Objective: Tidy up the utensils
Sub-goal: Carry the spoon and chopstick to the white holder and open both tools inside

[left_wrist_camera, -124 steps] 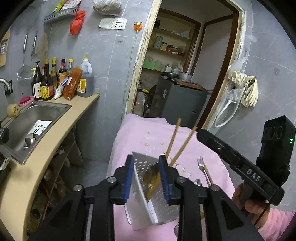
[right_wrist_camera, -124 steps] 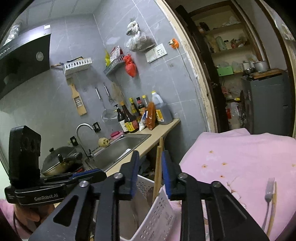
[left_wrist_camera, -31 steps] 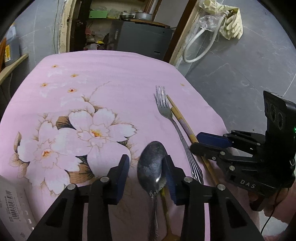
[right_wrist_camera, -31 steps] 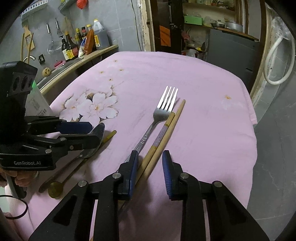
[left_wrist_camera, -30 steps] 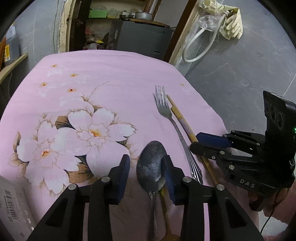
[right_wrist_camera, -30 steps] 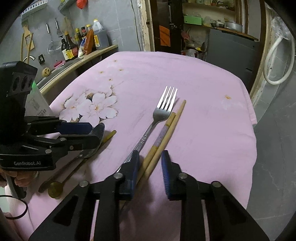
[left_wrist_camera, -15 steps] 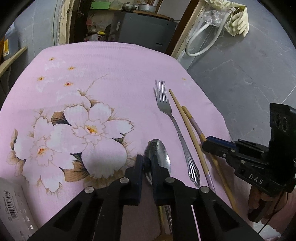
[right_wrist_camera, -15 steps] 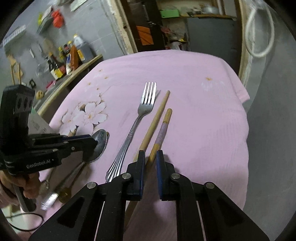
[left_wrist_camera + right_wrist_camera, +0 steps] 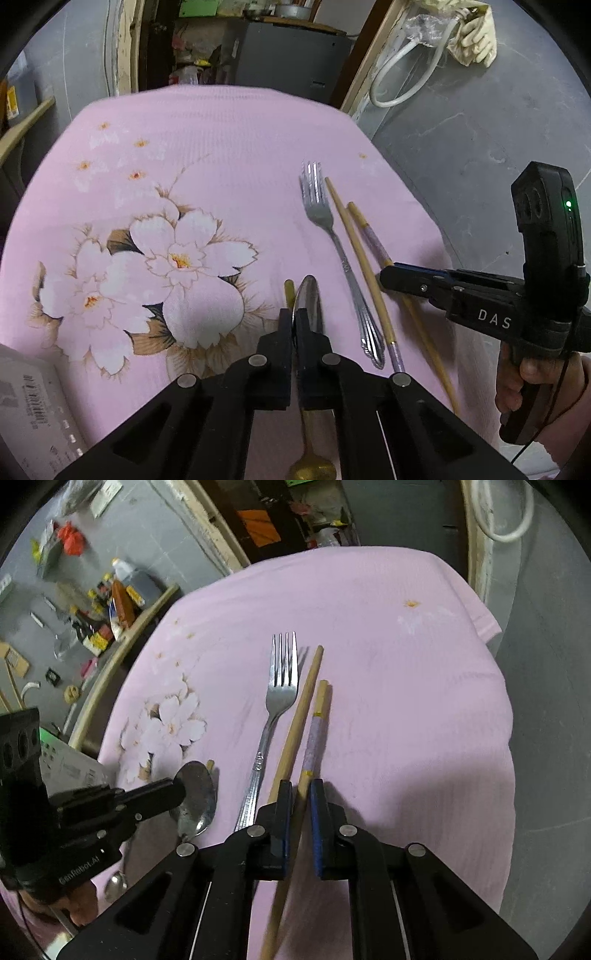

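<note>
Now the left gripper (image 9: 294, 323) is clamped tight, its fingers (image 9: 284, 328) pinched onto the steel spoon (image 9: 309, 301), whose bowl sticks out ahead of the tips, turned on edge in the left wrist view. From the right wrist view that same spoon bowl (image 9: 195, 797) sits low over the pink flowered cloth (image 9: 388, 664) covering the table, the left gripper (image 9: 177, 792) reaching in from the left, a hand (image 9: 79, 901) wrapped around its handle below.

Just beside the spoon lies a thin gold-coloured handle (image 9: 289, 290), and a brass-coloured spoon bowl (image 9: 312, 470) peeks out at the bottom edge under the left gripper.

Over to the right gripper (image 9: 298, 805): its fingers (image 9: 283, 812) have all but met, and between them runs the chopstick with the purple band (image 9: 314, 738). Whether the pads press it on both sides I cannot tell for sure, but the gap is about as narrow as the stick itself. The plain chopstick (image 9: 301, 705) lies alongside, passing just left of the left finger and running on beneath the gripper toward the bottom edge.

The fork (image 9: 275, 709) rests flat on the cloth, tines pointing away, between the spoon and the two chopsticks, next to the plain stick. In the left wrist view the right gripper (image 9: 388, 275) comes in from the right, tips down on the banded chopstick (image 9: 373, 240), a hand (image 9: 517, 384) on its grip. A white basket corner (image 9: 33, 398) shows at lower left.
</note>
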The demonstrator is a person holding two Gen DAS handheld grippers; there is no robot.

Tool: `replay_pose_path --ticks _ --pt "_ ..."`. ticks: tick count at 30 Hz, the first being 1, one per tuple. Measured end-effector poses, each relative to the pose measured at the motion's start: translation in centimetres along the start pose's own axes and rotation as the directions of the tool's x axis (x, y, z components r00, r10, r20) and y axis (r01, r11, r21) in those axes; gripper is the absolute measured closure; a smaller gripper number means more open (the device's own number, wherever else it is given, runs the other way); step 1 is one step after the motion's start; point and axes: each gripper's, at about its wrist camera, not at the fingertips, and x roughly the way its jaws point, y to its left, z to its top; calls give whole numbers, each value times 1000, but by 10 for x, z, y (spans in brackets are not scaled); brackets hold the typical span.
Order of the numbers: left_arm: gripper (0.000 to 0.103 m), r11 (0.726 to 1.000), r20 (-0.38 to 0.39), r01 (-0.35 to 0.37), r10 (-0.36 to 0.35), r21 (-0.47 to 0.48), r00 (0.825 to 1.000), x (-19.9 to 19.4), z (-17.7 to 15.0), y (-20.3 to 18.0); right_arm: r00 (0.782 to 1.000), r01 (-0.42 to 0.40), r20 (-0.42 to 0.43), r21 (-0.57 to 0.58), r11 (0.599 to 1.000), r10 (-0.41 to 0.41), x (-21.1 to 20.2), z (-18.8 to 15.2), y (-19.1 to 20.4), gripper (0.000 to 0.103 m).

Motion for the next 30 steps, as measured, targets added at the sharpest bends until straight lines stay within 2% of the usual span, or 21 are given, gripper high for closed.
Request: replay_pose_path --ticks 3,8,11,14,19,21,28,30 --pt "101 1000 17 -16 16 14 1000 -7 -2 -5 999 5 44 -11 1000 -5 -10 -7 6 97" --pt "101 999 71 -39 37 30 997 -29 -11 -8 987 -55 149 -4 998 55 -39 -10 11 97" --pt "101 997 135 -58 52 44 989 -52 -13 -14 965 -117 236 2 993 114 -59 -12 18 97" --pt "101 997 201 -66 58 34 978 -77 -9 -14 930 -170 330 1 985 160 -83 -12 27 97" --pt "101 996 335 -94 91 -9 938 -131 3 -12 856 -228 469 -37 973 218 -115 -1 62 97" --pt "101 994 387 -111 108 -13 916 -156 10 -8 834 -237 498 -68 969 239 -126 5 78 97" --pt "101 984 492 -174 164 -26 855 -227 28 9 752 -295 562 -181 938 344 -145 22 139 97" --pt "101 977 525 -211 198 -35 828 -249 29 18 725 -321 575 -204 925 379 -146 26 161 97"
